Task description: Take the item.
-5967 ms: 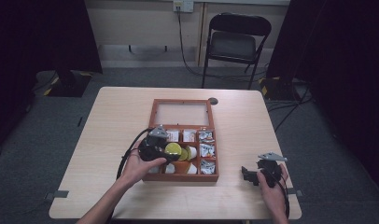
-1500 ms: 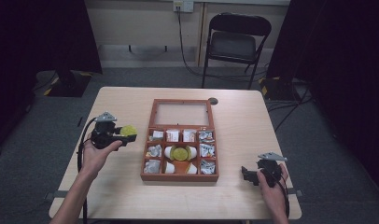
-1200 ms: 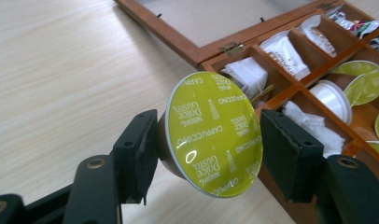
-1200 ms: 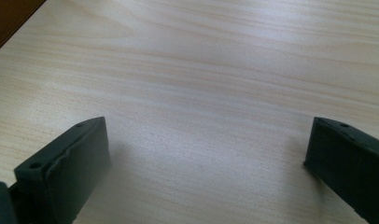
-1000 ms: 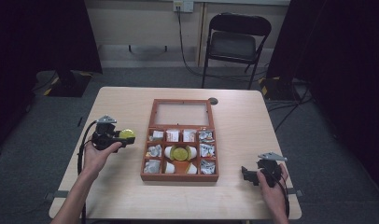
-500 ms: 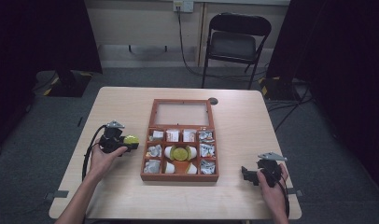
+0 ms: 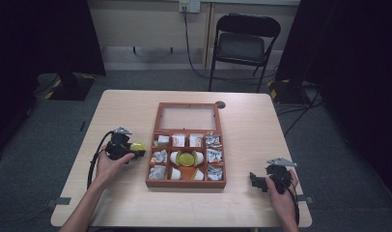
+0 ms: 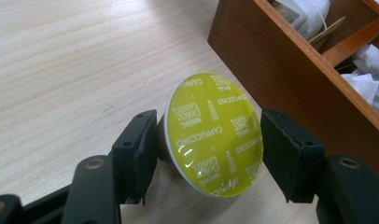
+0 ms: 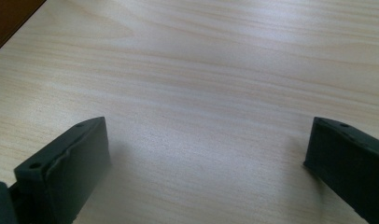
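A yellow-green coffee capsule [image 7: 138,145] with white print is held in my left gripper [image 7: 134,151], just left of the wooden compartment box [image 7: 185,184]. In the left gripper view the capsule [image 8: 211,135] is tilted, its foil lid facing the camera. Both pads [image 8: 140,149] press its sides, and its lower edge is close to the tabletop. The box's side wall [image 8: 290,79] is right beside it. My right gripper [image 7: 255,180] rests open on the table at the front right. Nothing but bare wood lies between its fingers [image 9: 68,163].
The box holds white sachets [image 7: 178,140] in its small compartments and another yellow-green capsule [image 7: 187,158] in the middle. Its lidded glass section [image 7: 187,117] is at the back. A small dark disc [image 7: 220,104] lies behind the box. A folding chair [image 7: 242,46] stands beyond the table.
My left gripper has carried the capsule rightward and lower, from the table's left edge to beside the box's left wall. The right gripper has not moved.
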`<act>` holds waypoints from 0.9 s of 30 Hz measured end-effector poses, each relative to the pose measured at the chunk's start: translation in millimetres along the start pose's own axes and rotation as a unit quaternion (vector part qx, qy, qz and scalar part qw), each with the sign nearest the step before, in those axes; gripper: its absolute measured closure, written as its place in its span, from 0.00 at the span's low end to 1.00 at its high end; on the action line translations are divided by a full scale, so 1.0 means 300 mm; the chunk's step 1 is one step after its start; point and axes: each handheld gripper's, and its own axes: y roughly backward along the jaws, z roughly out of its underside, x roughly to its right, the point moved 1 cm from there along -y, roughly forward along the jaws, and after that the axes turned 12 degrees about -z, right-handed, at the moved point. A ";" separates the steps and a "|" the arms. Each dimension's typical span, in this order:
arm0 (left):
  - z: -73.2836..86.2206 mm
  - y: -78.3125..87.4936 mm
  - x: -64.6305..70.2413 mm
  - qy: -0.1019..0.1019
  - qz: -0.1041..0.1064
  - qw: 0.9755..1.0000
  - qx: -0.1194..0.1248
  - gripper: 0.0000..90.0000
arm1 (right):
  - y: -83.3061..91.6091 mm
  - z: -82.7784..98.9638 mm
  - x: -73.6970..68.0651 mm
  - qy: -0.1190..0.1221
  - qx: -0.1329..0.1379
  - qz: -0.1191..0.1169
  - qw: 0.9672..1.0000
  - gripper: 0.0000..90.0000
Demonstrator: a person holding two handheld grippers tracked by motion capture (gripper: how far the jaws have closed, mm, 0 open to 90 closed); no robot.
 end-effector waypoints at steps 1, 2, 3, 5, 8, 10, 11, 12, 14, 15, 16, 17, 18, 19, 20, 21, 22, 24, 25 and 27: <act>0.000 0.001 -0.003 0.004 0.000 1.000 0.000 0.40 | 0.000 0.000 0.000 0.000 0.000 0.000 1.000 0.00; 0.000 0.000 -0.005 0.013 -0.003 1.000 0.000 0.37 | 0.000 0.000 0.000 0.000 0.000 0.000 1.000 0.00; 0.000 0.000 -0.006 0.014 -0.002 1.000 0.001 0.35 | 0.000 0.000 0.000 0.000 0.000 0.000 1.000 0.00; 0.000 0.001 -0.006 0.014 -0.004 1.000 0.002 0.32 | 0.000 0.000 0.000 0.001 0.000 0.000 1.000 0.00; -0.002 0.009 -0.008 0.016 -0.004 1.000 0.010 0.29 | 0.000 0.000 0.000 0.000 0.000 0.000 1.000 0.00; -0.003 0.013 -0.009 0.019 -0.003 1.000 0.012 0.28 | 0.000 0.000 0.000 0.000 0.000 0.000 1.000 0.00; -0.004 0.022 -0.012 0.020 -0.003 1.000 0.017 0.26 | 0.000 0.000 0.000 0.000 0.000 0.000 1.000 0.00; -0.003 0.027 -0.012 0.024 -0.003 1.000 0.015 0.26 | 0.000 0.000 0.000 0.000 0.000 0.000 1.000 0.00; -0.002 0.035 -0.011 0.026 -0.001 1.000 0.013 0.23 | 0.000 0.000 0.000 0.000 0.000 0.000 1.000 0.00; -0.001 0.042 -0.009 0.027 -0.002 1.000 0.017 0.23 | 0.000 0.000 0.000 0.000 0.000 0.000 1.000 0.00; -0.001 0.050 -0.009 0.025 -0.004 0.999 0.021 0.23 | 0.000 0.000 0.001 0.001 0.000 -0.001 1.000 0.00; -0.003 0.063 -0.011 0.032 -0.006 0.999 0.027 0.23 | 0.000 -0.001 0.001 0.001 0.000 -0.001 1.000 0.00; -0.003 0.063 -0.011 0.032 -0.006 0.999 0.027 0.22 | 0.000 -0.001 0.001 0.001 0.000 -0.001 1.000 0.00; -0.004 0.073 -0.011 0.034 -0.006 0.999 0.033 0.22 | 0.000 -0.001 0.001 0.001 0.000 -0.001 1.000 0.00; -0.004 0.073 -0.011 0.034 -0.006 0.999 0.033 0.22 | 0.000 -0.001 0.001 0.001 0.000 -0.001 1.000 0.00; -0.005 0.077 -0.009 0.034 -0.009 0.999 0.034 0.22 | 0.000 -0.001 0.001 0.001 -0.001 -0.001 1.000 0.00; -0.003 0.085 -0.004 0.030 -0.011 0.999 0.036 0.22 | 0.000 -0.001 0.001 0.002 -0.001 -0.001 1.000 0.00; -0.002 0.090 0.001 0.029 -0.012 0.999 0.038 0.22 | 0.000 -0.001 0.001 0.002 0.000 -0.001 1.000 0.00; 0.000 0.095 0.005 0.024 -0.013 0.999 0.036 0.22 | 0.000 -0.001 0.001 0.002 -0.001 -0.001 1.000 0.00; 0.002 0.107 0.011 0.016 -0.016 0.999 0.040 0.22 | -0.001 -0.001 0.001 0.002 -0.001 -0.001 1.000 0.00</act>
